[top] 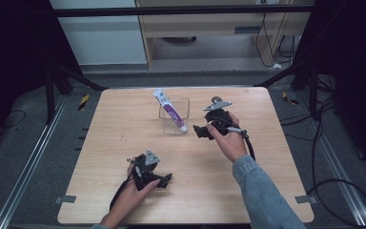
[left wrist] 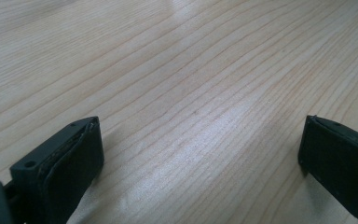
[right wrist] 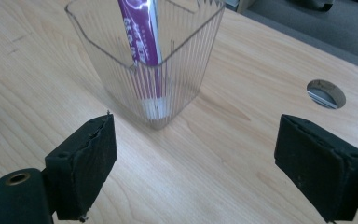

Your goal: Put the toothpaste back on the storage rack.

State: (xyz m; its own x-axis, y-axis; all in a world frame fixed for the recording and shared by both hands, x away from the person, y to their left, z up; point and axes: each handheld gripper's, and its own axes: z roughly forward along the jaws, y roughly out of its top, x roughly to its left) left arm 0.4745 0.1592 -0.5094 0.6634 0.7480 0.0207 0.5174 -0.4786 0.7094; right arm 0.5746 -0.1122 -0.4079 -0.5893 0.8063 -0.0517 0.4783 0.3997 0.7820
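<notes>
Left gripper (top: pixel 167 179) rests open at six o'clock; right gripper (top: pixel 198 131), open and empty, sits at three o'clock of the cup (top: pixel 175 116) holding the tube (top: pixel 169 110).

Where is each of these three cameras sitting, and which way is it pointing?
High view: above the person's side, looking forward and down on the wooden table; both forearms, left gripper and right gripper show.
Left gripper view: rides the left gripper, looking low along bare table between its open jaws.
Right gripper view: rides the right gripper, facing the clear cup holding a purple tube.
Shared: high and right gripper views both show cup and tube.
</notes>
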